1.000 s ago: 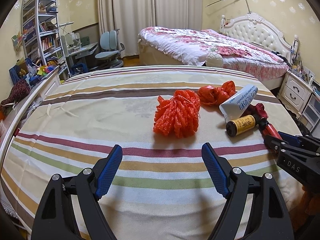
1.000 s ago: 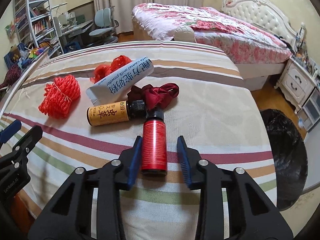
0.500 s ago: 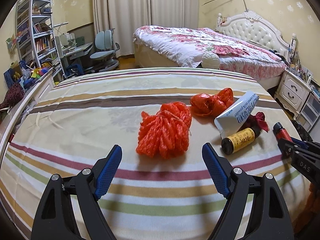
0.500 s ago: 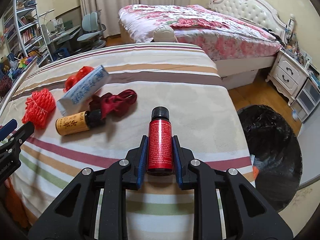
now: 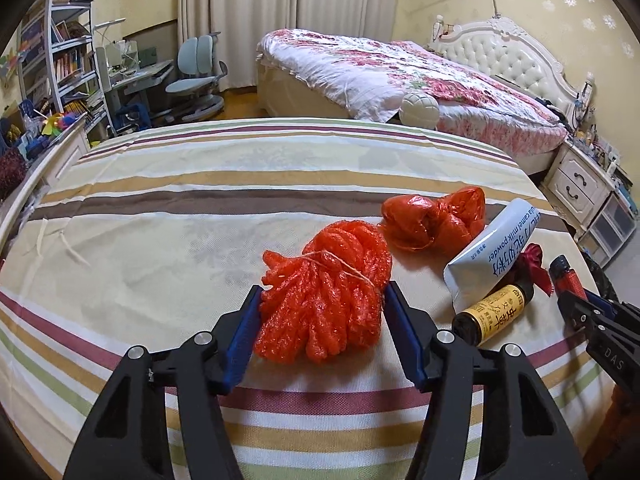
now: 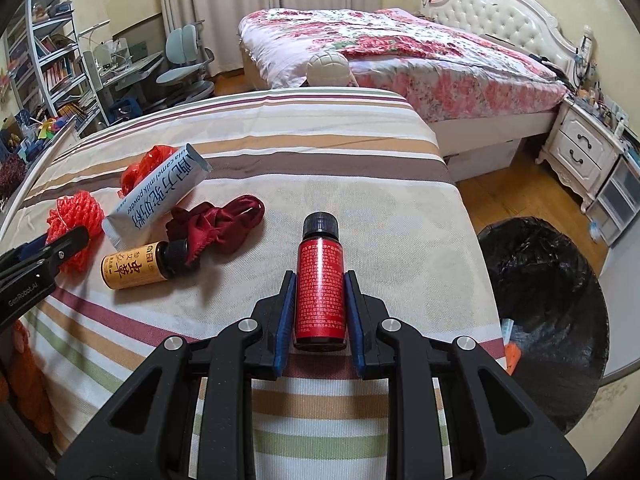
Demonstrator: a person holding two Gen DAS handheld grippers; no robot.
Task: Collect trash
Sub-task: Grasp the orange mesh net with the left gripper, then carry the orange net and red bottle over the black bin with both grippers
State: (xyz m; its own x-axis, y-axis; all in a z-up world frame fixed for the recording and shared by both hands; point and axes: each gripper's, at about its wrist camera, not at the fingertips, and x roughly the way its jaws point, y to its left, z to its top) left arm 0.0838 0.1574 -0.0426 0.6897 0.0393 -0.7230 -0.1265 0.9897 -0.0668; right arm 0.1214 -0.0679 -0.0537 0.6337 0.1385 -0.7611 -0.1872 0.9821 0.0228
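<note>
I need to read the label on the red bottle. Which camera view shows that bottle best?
The right wrist view: the red bottle lies centred between the right gripper pads, its label and black cap facing the camera. The left wrist view shows only its cap end at the right edge, mostly hidden by that gripper.

1. On the white tube (image 6: 158, 194) we read "camel milk powder" beside large Chinese characters.
2. On the left gripper's (image 6: 28, 276) black body we read "GenRobot.AI".
3. On the right gripper's (image 5: 604, 336) body we read "DAS".
</note>
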